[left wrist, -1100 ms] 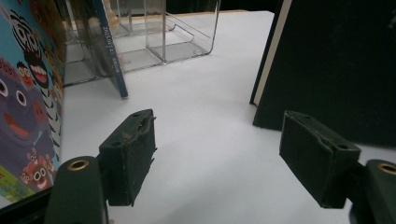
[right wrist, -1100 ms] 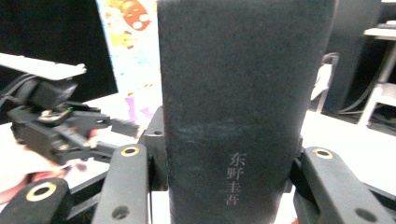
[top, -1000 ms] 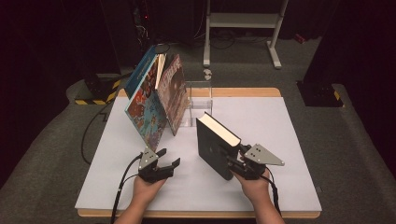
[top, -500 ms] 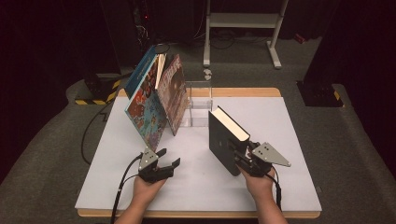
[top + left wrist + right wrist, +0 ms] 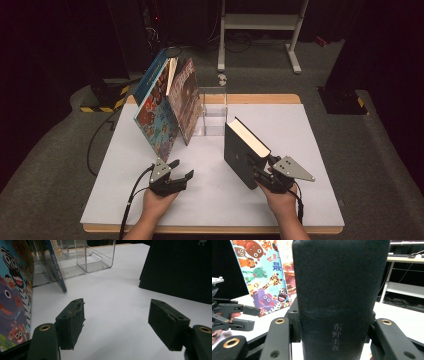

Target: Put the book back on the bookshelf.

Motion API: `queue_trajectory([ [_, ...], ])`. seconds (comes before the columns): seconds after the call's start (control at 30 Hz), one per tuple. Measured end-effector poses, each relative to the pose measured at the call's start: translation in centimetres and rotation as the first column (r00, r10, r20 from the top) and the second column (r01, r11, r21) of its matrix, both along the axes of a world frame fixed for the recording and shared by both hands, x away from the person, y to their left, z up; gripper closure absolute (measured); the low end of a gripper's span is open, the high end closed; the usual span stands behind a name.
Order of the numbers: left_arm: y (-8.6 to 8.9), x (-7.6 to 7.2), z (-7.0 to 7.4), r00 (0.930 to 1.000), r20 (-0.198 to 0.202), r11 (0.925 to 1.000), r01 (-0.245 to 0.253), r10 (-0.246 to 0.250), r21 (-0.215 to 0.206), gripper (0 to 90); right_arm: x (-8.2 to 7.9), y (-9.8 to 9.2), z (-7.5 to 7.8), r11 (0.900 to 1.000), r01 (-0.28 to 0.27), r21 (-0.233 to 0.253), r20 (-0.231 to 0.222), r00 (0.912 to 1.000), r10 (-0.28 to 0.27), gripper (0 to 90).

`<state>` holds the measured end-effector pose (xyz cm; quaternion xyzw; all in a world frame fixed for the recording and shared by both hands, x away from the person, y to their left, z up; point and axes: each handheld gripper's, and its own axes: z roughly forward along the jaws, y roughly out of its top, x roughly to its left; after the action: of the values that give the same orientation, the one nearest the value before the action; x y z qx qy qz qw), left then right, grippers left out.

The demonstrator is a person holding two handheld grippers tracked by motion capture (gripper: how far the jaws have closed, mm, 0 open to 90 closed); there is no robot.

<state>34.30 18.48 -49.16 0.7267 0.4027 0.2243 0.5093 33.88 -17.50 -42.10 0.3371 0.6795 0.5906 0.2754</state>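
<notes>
My right gripper had its jaws clamped on the spine of the black book, which stood upright on the counter at about 5 o'clock from the clear rack. My left gripper rested with jaws wide apart, gripping nothing, at 6 o'clock from the leaning picture books.

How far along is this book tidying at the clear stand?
Two colourful picture books already lean at the clear plastic stand. In hand: the right tool grips the thick black hardcover book upright by its spine. The left tool hovers open. Probably left: carrying the black book across to the stand.
</notes>
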Motion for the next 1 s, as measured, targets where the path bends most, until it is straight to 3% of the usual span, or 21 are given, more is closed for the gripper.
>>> queue_trajectory([
  [0.2, 0.0, 0.5, 0.1, 0.9994, -0.031, 0.9998, 0.018, -0.018, 0.002, 31.8, 0.3, -0.2, 0.1, 1.000, -0.017, 0.018, -0.038, 0.9991, 0.018, 47.5],
  [0.33, 0.5, 0.7, 0.4, 0.9994, -0.034, 0.9978, -0.003, 0.006, 0.066, 29.3, 0.4, -0.4, 0.1, 0.999, -0.022, 0.023, -0.063, 0.9977, 0.023, 43.7],
  [0.37, 0.5, 0.7, 0.4, 0.9994, -0.034, 0.9978, -0.003, 0.006, 0.066, 27.4, 0.4, -0.4, 0.1, 0.999, -0.022, 0.023, -0.063, 0.9977, 0.023, 43.7],
  [0.4, 0.8, 0.7, 0.4, 0.9989, -0.045, 0.9942, -0.004, 0.009, 0.108, 26.4, 0.6, -0.4, 0.2, 1.000, -0.024, 0.020, -0.072, 0.9971, 0.025, 41.7],
  [0.43, 1.1, 0.6, 0.4, 0.9990, -0.044, 0.9927, -0.005, 0.010, 0.121, 26.4, 0.6, -0.4, 0.2, 1.000, -0.023, 0.018, -0.073, 0.9971, 0.024, 41.2],
  [0.6, 2.2, 0.5, 0.2, 0.9978, -0.063, 0.9882, -0.011, 0.021, 0.153, 26.2, 0.7, -0.4, 0.5, 1.000, -0.026, 0.018, -0.089, 0.9957, 0.027, 36.9],
  [0.73, 2.5, 0.3, 0.0, 0.9973, -0.068, 0.9925, -0.018, 0.027, 0.121, 26.3, 0.8, -0.3, 0.9, 0.999, -0.019, 0.028, -0.093, 0.9954, 0.022, 32.9],
  [0.83, 2.5, 0.3, -0.2, 0.9967, -0.075, 0.9923, -0.022, 0.031, 0.122, 26.9, 0.9, -0.1, 1.3, 0.999, -0.010, 0.031, -0.111, 0.9937, 0.014, 29.9],
  [1.0, 2.7, 0.0, -0.2, 0.9984, -0.043, 0.9936, -0.032, 0.037, 0.109, 28.0, 0.7, 0.1, 1.9, 1.000, -0.003, 0.028, -0.101, 0.9949, 0.006, 36.0],
])
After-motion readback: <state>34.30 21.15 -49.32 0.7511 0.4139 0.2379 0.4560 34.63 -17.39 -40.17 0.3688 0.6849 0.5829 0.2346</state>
